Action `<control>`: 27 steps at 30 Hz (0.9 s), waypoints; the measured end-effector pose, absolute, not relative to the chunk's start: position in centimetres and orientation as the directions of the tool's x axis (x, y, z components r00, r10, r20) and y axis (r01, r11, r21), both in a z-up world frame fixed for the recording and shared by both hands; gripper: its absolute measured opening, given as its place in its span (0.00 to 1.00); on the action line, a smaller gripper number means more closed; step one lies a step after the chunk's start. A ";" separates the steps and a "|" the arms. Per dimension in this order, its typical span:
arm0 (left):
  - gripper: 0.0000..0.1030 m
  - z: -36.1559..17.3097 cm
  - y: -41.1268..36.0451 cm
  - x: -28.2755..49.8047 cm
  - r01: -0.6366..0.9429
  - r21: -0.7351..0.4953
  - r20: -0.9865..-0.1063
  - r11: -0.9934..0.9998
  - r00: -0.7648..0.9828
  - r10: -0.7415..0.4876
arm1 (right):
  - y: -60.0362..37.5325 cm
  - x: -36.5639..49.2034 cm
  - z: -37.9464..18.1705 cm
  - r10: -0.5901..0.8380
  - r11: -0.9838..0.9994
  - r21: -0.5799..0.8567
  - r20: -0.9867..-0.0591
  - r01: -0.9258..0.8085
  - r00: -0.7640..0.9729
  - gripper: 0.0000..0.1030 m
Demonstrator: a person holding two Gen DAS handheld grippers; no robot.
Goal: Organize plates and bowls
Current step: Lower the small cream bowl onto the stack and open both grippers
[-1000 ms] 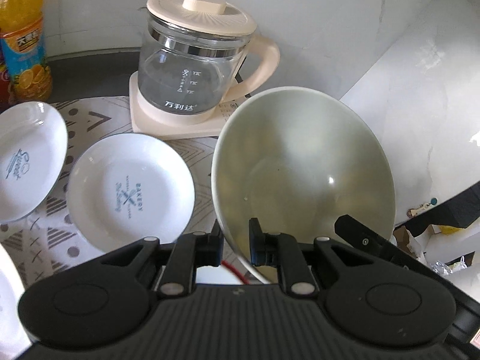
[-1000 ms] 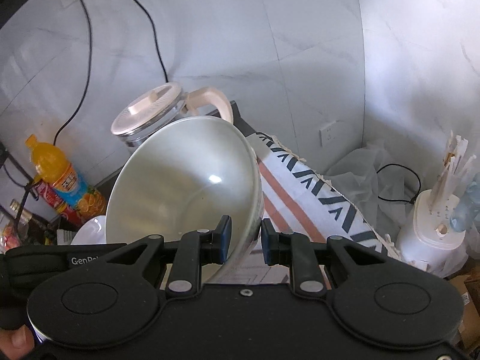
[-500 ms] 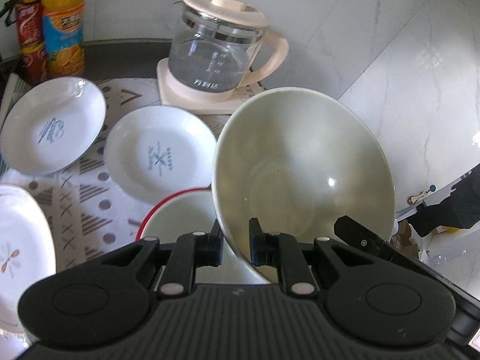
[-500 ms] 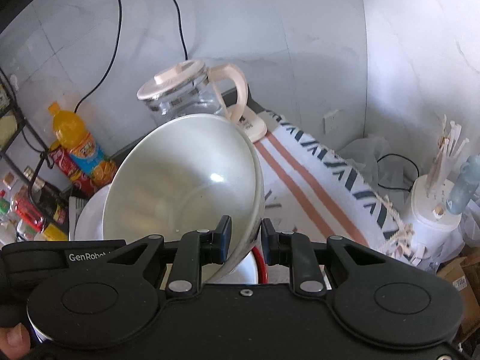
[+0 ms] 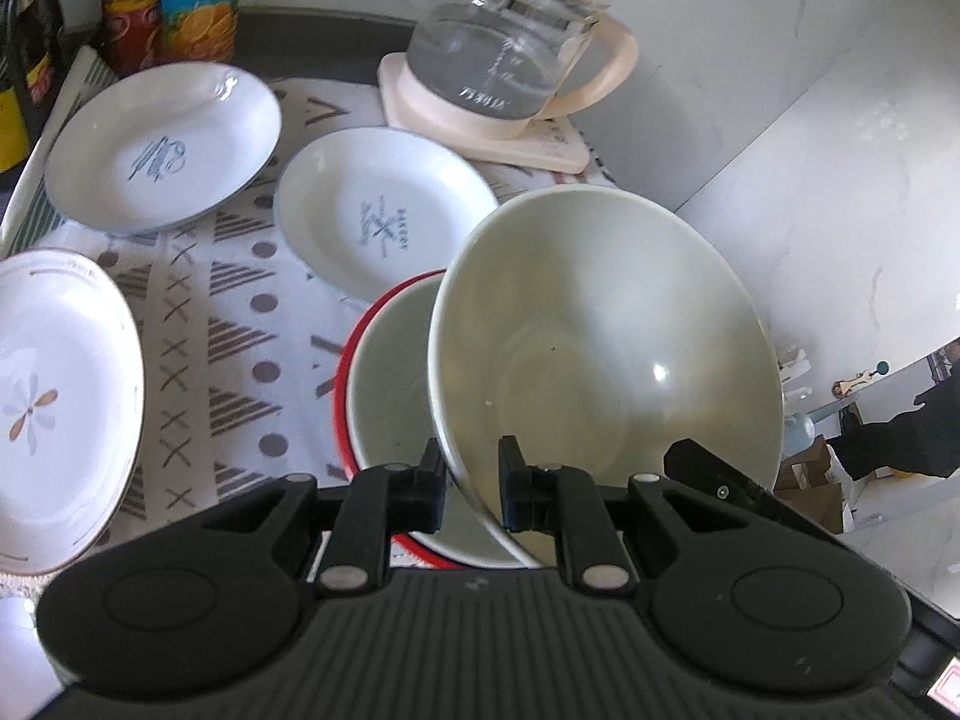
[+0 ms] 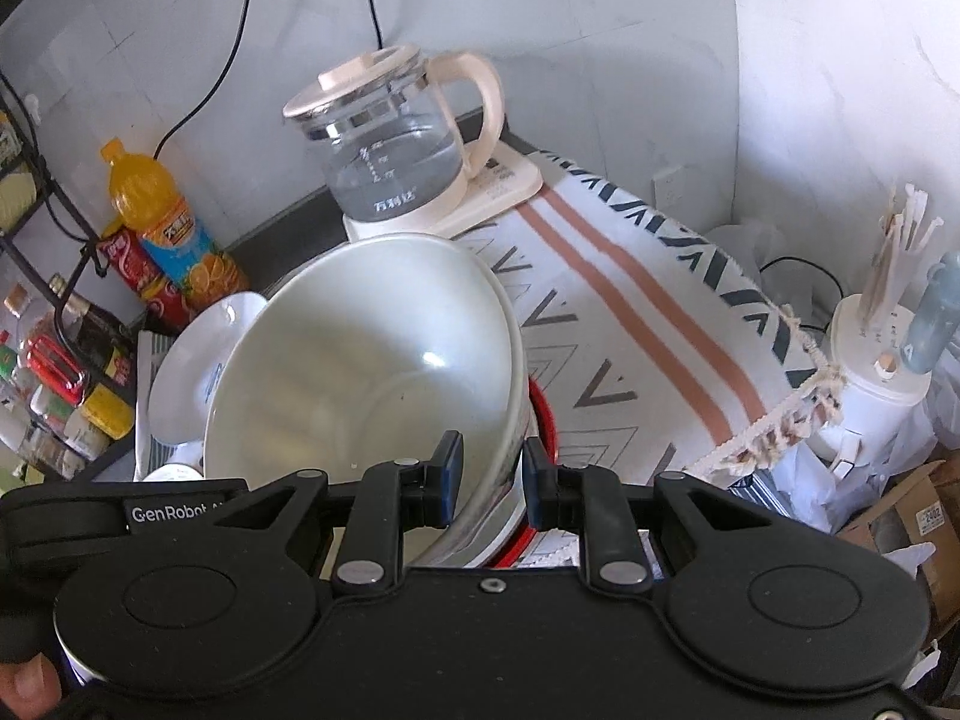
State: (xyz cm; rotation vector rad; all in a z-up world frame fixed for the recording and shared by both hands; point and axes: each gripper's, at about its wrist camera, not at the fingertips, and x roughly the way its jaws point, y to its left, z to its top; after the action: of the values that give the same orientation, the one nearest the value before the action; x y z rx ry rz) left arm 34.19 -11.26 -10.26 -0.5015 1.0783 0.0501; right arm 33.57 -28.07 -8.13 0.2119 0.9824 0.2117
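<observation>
On a patterned cloth [image 5: 240, 324] spread over a dark counter, a large cream bowl [image 5: 600, 348] is held tilted in the air by both grippers at once. The left gripper [image 5: 471, 480] has its jaws nearly shut on the bowl's near rim, one finger inside and one outside. The right gripper [image 6: 489, 477] pinches the rim in the same way at another spot, its jaws a little wider but pressed on the wall. Part of the right gripper's black body shows at the bowl's lower right edge in the left wrist view.

Directly beneath and slightly left of the held bowl sits a red-rimmed bowl [image 5: 384, 372], upright on the cloth. Its mouth faces up and is partly covered by the cream bowl. The cream bowl's open side leans toward the cameras, so its base points away and down toward the red-rimmed bowl. Whether the two bowls touch cannot be told.

Nesting looks to be the step in hand. It would likely need the cream bowl levelled and centred over the red rim. Both hands are equally close.

Further back lie two white plates with blue print [image 5: 384, 210] [image 5: 162, 144], well apart from the bowls. A white plate with a flower motif [image 5: 54, 396] lies at the left. A glass kettle [image 5: 510, 54] on a cream base stands behind, with an orange drink bottle [image 6: 162, 228] at the far left.
</observation>
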 end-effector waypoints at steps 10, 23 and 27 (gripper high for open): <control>0.19 -11.9 -10.9 34.5 -0.288 -0.336 -0.877 0.897 0.442 -0.187 | -27.4 34.1 -10.3 0.262 0.959 0.280 -0.816 -0.045 0.515 0.24; 0.34 -9.7 -10.7 34.2 -0.250 -0.299 -0.862 0.921 0.484 -0.148 | -27.7 33.0 -8.2 0.231 0.968 0.245 -0.796 -0.050 0.559 0.51; 0.39 -8.5 -10.5 33.5 -0.253 -0.302 -0.856 0.919 0.496 -0.145 | -27.3 32.3 -7.0 0.245 0.966 0.250 -0.785 -0.072 0.569 0.60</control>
State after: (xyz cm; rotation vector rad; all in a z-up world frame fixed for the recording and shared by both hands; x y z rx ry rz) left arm 33.53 -10.53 -8.54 -0.4195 1.0586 0.0678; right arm 32.33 -27.28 -7.02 0.1984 0.9486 0.1876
